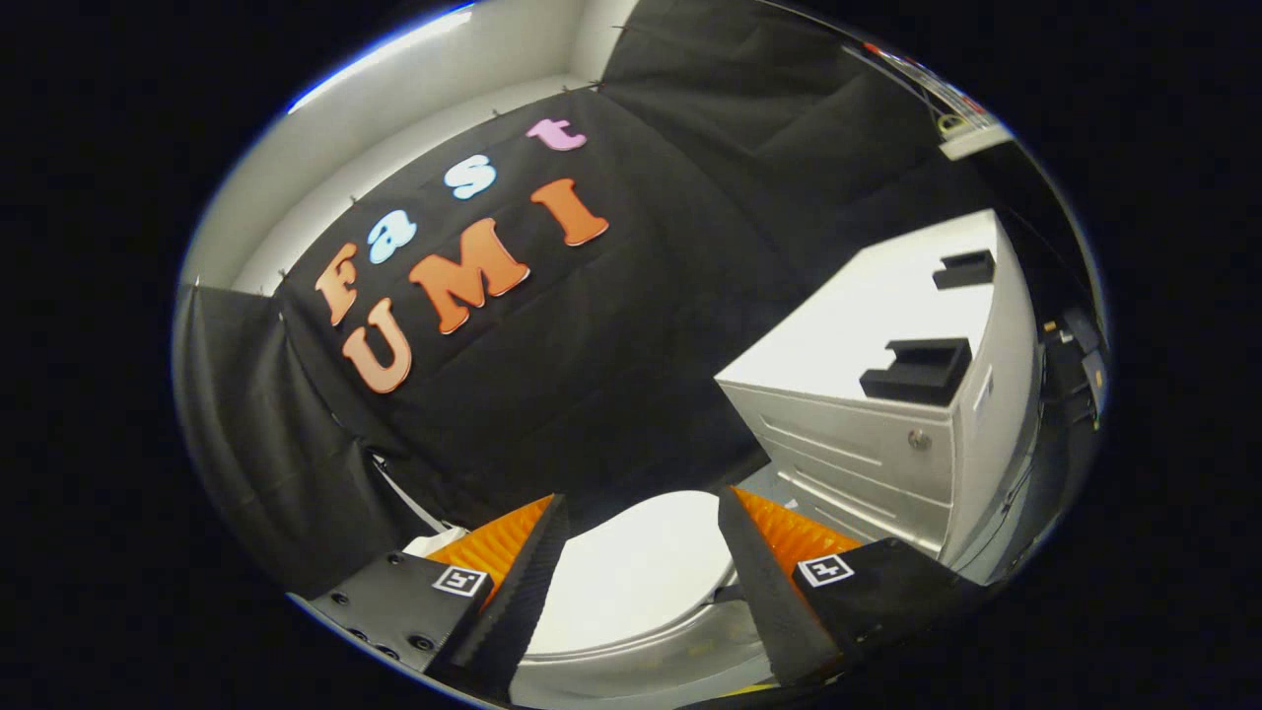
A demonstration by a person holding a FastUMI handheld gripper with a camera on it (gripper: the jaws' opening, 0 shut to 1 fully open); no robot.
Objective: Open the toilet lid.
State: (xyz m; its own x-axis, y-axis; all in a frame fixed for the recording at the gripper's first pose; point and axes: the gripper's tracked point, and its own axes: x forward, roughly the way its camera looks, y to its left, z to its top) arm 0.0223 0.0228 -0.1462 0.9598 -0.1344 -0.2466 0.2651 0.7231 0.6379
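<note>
**Lid down, fingers spread above it**

Between the fingers, low and near, the lid (631, 572) is lying flat on the toilet, its pale top facing up and its rim curving around toward the right finger. As far as the view shows, it is sitting fully closed; no gap is showing under it. The gripper (641, 532) is hovering over it with its fingers spread wide, pinching nothing, and neither fingertip is touching the lid as far as I can tell.

Judging from this, the task is standing at its very start: the approach is under way, but no contact is being made and no lifting is happening yet. What is left is nearly everything: getting a finger under or onto the lid's edge, then swinging it up and back until it is resting open.

Just right of the toilet and a little farther off, a white cabinet (868, 434) with drawers is standing, with two dark holders (922, 367) sitting on its top. Far behind the toilet, black cloth (631, 325) is hanging as the wall, with a pale wall strip showing above it at the far left.
</note>
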